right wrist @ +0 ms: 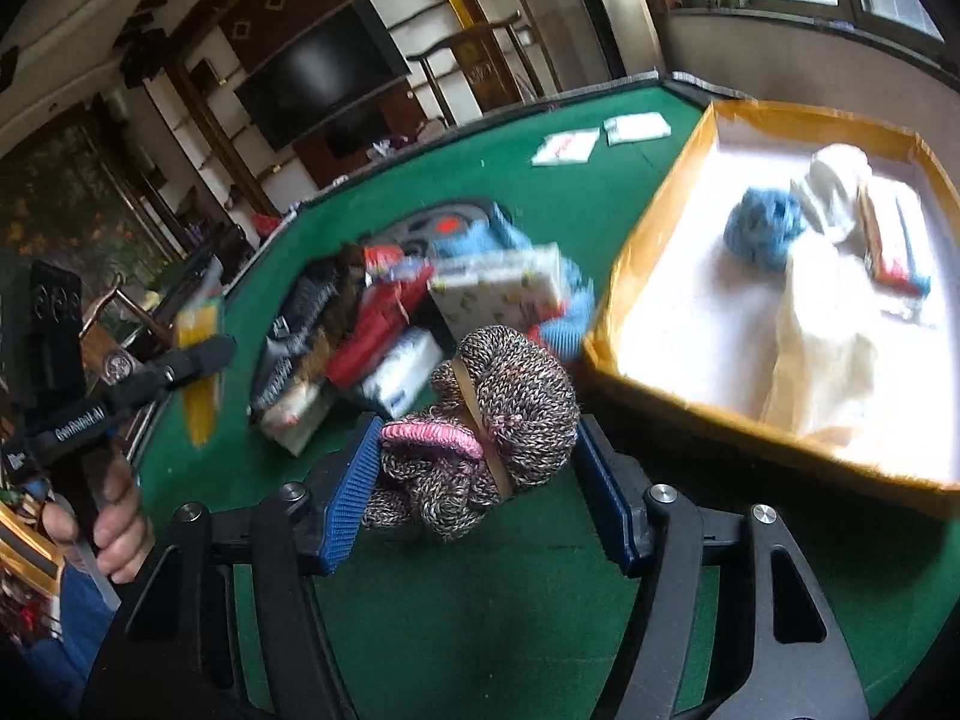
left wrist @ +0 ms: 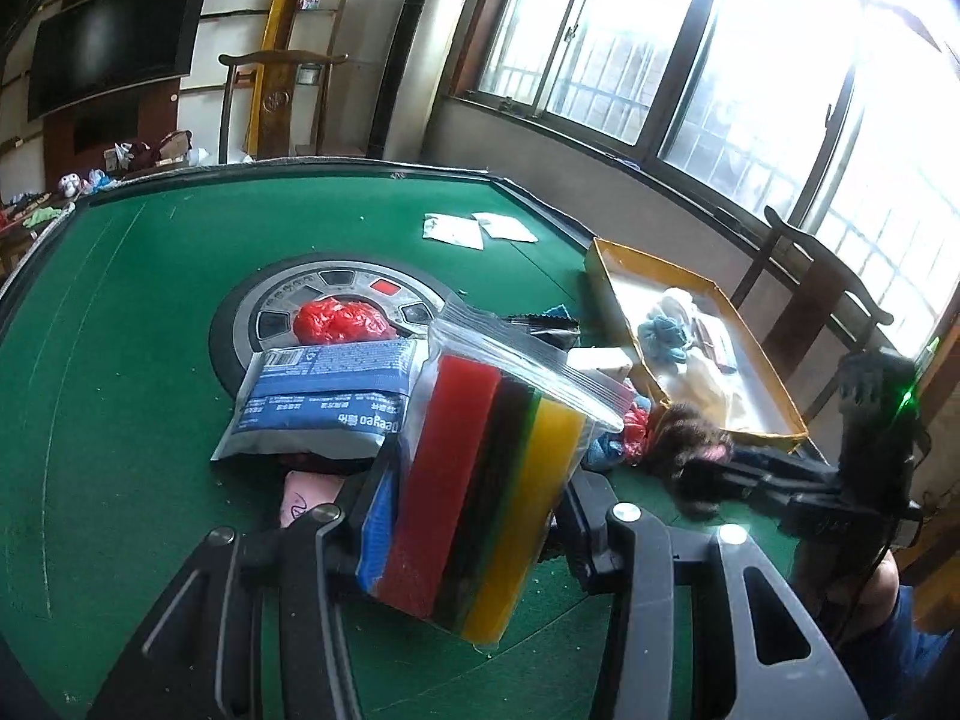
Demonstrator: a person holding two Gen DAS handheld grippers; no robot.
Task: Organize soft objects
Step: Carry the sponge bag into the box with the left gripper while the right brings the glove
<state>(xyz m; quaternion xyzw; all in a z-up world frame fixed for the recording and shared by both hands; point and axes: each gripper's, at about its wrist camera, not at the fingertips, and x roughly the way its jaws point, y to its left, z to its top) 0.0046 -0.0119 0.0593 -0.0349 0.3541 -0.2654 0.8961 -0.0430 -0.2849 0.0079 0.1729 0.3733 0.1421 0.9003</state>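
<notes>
My left gripper (left wrist: 474,510) is shut on a clear zip bag of red, dark green, yellow and blue sponges (left wrist: 480,480), held tilted above the green table. In the right wrist view a speckled knitted bundle (right wrist: 510,414) with a pink cuff and a rubber band sits between the blue pads (right wrist: 351,498) of my right gripper (right wrist: 480,492), both pads touching it, just left of the orange-rimmed box (right wrist: 648,228). The left wrist view shows that right gripper (left wrist: 738,480) with the dark bundle (left wrist: 690,444) near the box's front corner (left wrist: 792,432).
The box holds a blue yarn ball (right wrist: 762,228), pale cloth (right wrist: 822,330) and a flat packet (right wrist: 894,252). A pile of tissue packs, a blue wipes pack (left wrist: 324,396) and a red plastic bag (left wrist: 342,321) lies mid-table. Two paper packets (left wrist: 474,228) lie farther back. Chairs stand around the table.
</notes>
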